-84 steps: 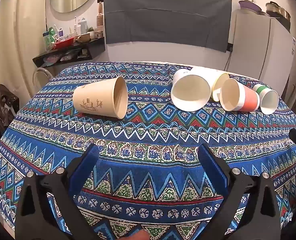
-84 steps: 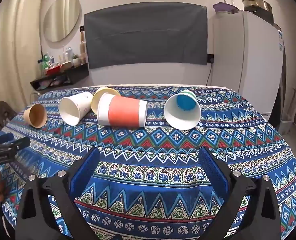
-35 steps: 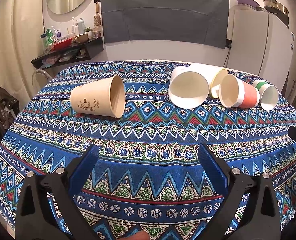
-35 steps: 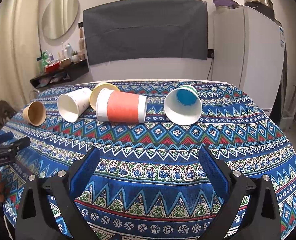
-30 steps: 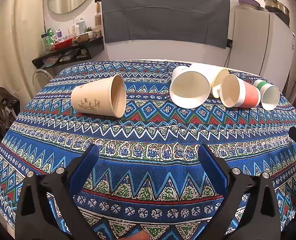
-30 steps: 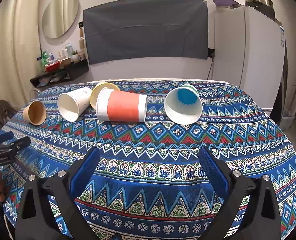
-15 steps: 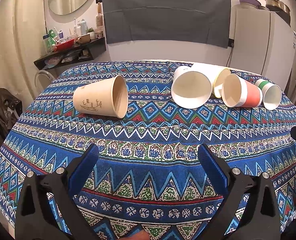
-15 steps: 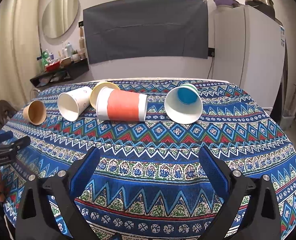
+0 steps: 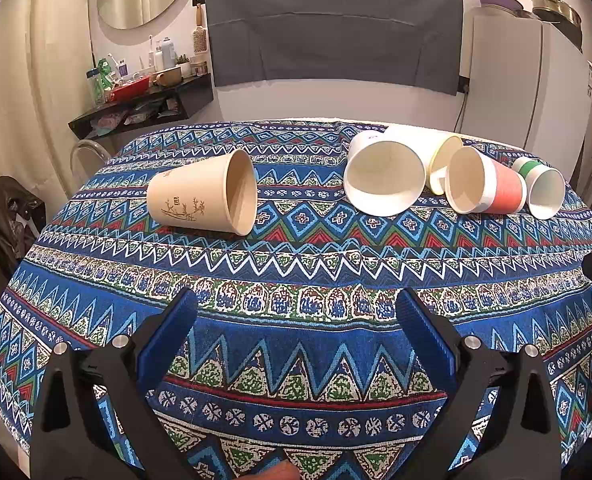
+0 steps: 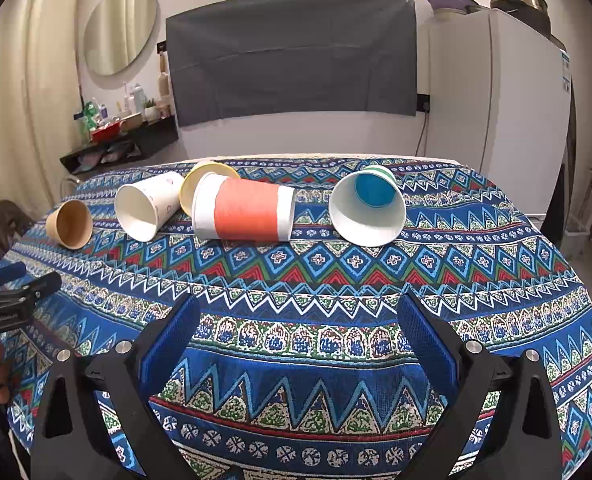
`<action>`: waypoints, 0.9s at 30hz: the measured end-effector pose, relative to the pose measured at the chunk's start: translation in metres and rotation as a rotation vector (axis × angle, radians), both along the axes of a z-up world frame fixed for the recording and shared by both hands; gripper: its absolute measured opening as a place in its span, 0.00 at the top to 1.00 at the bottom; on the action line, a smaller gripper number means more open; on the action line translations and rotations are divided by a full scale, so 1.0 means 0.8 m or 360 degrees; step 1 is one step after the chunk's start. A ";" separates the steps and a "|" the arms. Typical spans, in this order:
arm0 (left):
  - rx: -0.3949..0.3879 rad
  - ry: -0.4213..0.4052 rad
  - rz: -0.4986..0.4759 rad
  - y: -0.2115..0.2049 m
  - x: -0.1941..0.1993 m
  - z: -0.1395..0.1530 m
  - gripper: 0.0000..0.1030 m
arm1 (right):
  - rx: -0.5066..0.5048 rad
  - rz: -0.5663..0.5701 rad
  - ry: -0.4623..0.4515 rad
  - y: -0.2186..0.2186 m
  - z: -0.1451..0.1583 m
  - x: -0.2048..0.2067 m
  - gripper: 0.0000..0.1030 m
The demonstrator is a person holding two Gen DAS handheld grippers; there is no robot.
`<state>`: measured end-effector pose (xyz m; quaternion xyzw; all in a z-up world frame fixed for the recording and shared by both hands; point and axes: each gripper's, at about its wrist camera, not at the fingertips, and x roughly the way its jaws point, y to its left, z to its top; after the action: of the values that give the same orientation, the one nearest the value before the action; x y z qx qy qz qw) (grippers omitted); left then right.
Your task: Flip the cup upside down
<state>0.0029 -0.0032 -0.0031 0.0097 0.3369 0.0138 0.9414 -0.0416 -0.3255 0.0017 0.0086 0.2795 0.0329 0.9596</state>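
Several paper cups lie on their sides on a blue patterned tablecloth (image 9: 296, 264). A tan cup (image 9: 202, 198) lies at the left, also in the right wrist view (image 10: 69, 224). A white cup (image 9: 384, 178), a yellow-rimmed cup (image 9: 442, 156), an orange-banded cup (image 9: 484, 186) and a green-striped cup (image 9: 542, 188) lie in a row. In the right wrist view the orange-banded cup (image 10: 244, 212) and the green-striped cup (image 10: 368, 210) are nearest. My left gripper (image 9: 296, 320) is open and empty, short of the cups. My right gripper (image 10: 296, 320) is open and empty too.
A dark shelf with bottles (image 9: 144, 100) hangs on the left wall. A white fridge (image 10: 496, 112) stands at the right. A dark chair (image 9: 4, 224) sits off the table's left edge. The left gripper shows at the left edge of the right wrist view (image 10: 12, 292).
Both views have shifted only slightly; the left gripper has drifted a little. The cups have not moved and both grippers stay open.
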 end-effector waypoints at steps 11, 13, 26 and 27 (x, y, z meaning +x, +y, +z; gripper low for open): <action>0.0018 0.0026 0.0015 -0.002 0.003 -0.002 0.06 | -0.0012 -0.0006 0.0014 0.002 -0.001 0.002 0.08; 0.0023 0.0025 0.0014 -0.003 0.003 -0.002 0.06 | -0.0015 -0.0007 0.0024 0.002 -0.002 0.004 0.08; -0.0047 0.0116 0.0194 0.034 0.025 0.003 0.06 | -0.0015 0.0094 0.0075 0.023 0.006 0.013 0.08; -0.0048 0.0118 0.0214 0.038 0.027 0.004 0.06 | -0.0005 0.0105 0.0076 0.025 0.007 0.014 0.08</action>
<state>0.0244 0.0270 0.0003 -0.0266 0.3715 0.0715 0.9253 -0.0301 -0.3055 0.0076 -0.0015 0.3024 0.0640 0.9510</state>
